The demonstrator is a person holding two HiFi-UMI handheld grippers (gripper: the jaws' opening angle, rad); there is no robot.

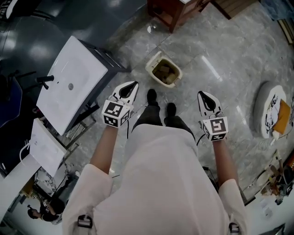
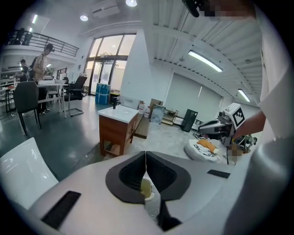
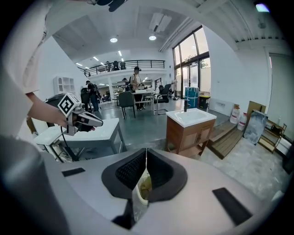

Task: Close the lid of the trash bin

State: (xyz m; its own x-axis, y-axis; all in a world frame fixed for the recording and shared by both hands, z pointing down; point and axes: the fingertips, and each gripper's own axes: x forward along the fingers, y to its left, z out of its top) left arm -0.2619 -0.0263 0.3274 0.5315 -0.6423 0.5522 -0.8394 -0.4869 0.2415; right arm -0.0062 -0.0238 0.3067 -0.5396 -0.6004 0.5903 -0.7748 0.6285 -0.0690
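Head view, from the left: a white table (image 1: 69,80) with a black faucet (image 1: 46,79) on it stands slanted over the dark floor, and a second white slab lies below it. Next comes the left gripper (image 1: 133,84), held out in front of the person's white shirt and pointing forward and down at the marble floor. Its own view shows the dark fingers (image 2: 131,170) pressed together along a thin seam, with nothing clamped between them. Ahead of the black shoes (image 1: 151,96), about midway between the two grippers and farther out, the trash bin (image 1: 155,60) sits on the floor. It is small and cream-coloured, its top is open, and brownish contents show inside. Neither gripper touches it. In both gripper views it appears only as a pale sliver through the gap under the closed tips. Beyond the bin stands a wooden cabinet (image 1: 177,11), which the gripper views show has a white sink top. To the right, the right gripper (image 1: 201,93) points the same way as the left one. Its ribbed fingers (image 3: 131,170) are also closed on each other and hold nothing. Farthest right, a round white object (image 1: 262,106) lies on the floor with an orange piece on it.
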